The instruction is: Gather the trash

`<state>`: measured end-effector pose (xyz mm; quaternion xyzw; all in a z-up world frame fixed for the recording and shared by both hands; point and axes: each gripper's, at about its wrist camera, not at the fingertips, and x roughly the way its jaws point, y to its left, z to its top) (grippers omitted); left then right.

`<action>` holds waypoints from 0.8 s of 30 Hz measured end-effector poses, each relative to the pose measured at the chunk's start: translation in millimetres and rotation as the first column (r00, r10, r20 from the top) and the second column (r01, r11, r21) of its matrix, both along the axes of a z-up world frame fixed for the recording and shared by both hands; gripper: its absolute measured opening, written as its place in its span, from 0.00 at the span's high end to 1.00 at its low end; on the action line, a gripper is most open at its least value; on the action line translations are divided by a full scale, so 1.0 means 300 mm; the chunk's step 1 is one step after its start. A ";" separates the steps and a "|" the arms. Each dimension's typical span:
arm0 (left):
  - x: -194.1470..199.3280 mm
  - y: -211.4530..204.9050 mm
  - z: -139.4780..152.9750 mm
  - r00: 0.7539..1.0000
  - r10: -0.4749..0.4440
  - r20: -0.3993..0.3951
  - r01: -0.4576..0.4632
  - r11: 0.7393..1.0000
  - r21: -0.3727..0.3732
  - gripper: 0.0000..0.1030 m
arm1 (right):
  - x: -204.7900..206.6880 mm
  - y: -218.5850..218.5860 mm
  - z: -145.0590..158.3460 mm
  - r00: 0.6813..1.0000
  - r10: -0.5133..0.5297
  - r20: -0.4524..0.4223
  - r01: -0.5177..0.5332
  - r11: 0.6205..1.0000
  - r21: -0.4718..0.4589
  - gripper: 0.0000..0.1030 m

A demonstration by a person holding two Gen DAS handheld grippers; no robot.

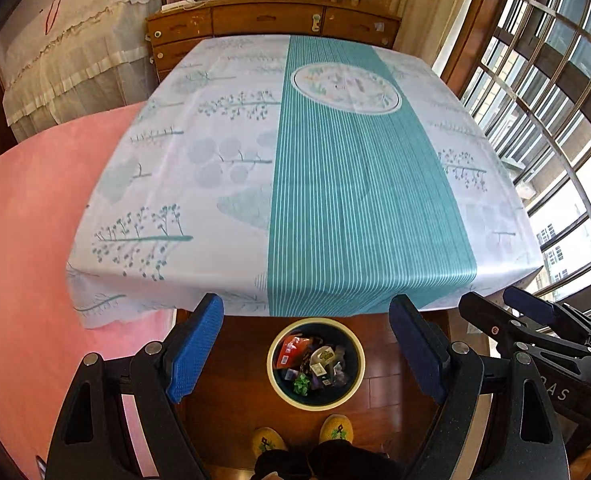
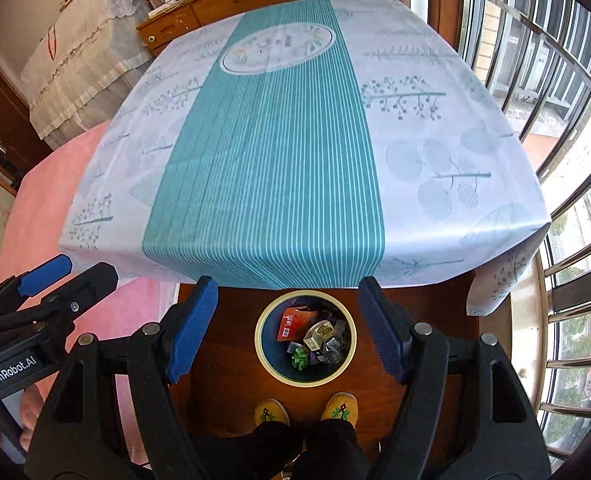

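Both jaws wide, empty; bin (image 1: pixel 273 368) just off table edge (image 1: pixel 335 312).

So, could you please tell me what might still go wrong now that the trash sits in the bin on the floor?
1. The round cream-rimmed dark bin stands on the wooden floor just ahead of the person's yellow slippers; a step forward could tip it.
2. Wrappers are heaped inside, so a knock may spill them.
3. The left gripper and right gripper, both open, hang close together and could collide.
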<state>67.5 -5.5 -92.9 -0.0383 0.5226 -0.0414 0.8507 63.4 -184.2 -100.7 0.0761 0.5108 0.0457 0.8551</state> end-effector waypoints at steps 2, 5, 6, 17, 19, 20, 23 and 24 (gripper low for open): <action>0.007 0.008 0.068 1.000 0.009 0.021 -0.009 1.000 0.002 0.16 | 0.007 0.002 0.065 1.000 -0.001 0.013 0.001 1.000 -0.003 0.32; 0.010 0.011 0.145 0.999 0.017 0.047 -0.017 1.000 0.011 0.16 | 0.007 0.002 0.144 1.000 -0.002 0.030 0.002 1.000 0.008 0.32; 0.006 0.011 0.171 0.998 0.019 0.056 -0.020 1.000 0.014 0.16 | 0.004 0.002 0.165 0.999 -0.003 0.039 0.003 1.000 0.011 0.32; -0.026 0.015 0.298 0.997 0.034 0.068 -0.036 0.999 0.018 0.16 | -0.020 0.018 0.355 0.990 -0.029 0.137 0.033 0.999 -0.025 0.32; -0.021 0.020 0.302 0.997 0.042 0.069 -0.044 0.999 0.019 0.16 | -0.025 0.022 0.373 0.989 -0.029 0.147 0.033 0.999 -0.025 0.32; -0.018 0.023 0.306 0.996 0.046 0.070 -0.047 0.999 0.019 0.16 | -0.028 0.024 0.382 0.988 -0.029 0.153 0.034 0.999 -0.026 0.32; -0.008 0.033 0.313 0.996 0.053 0.075 -0.054 0.998 0.017 0.16 | -0.033 0.028 0.403 0.985 -0.030 0.171 0.036 0.999 -0.034 0.32; -0.005 0.036 0.315 0.995 0.055 0.079 -0.056 0.998 0.016 0.16 | -0.034 0.029 0.410 0.984 -0.030 0.176 0.037 0.999 -0.036 0.32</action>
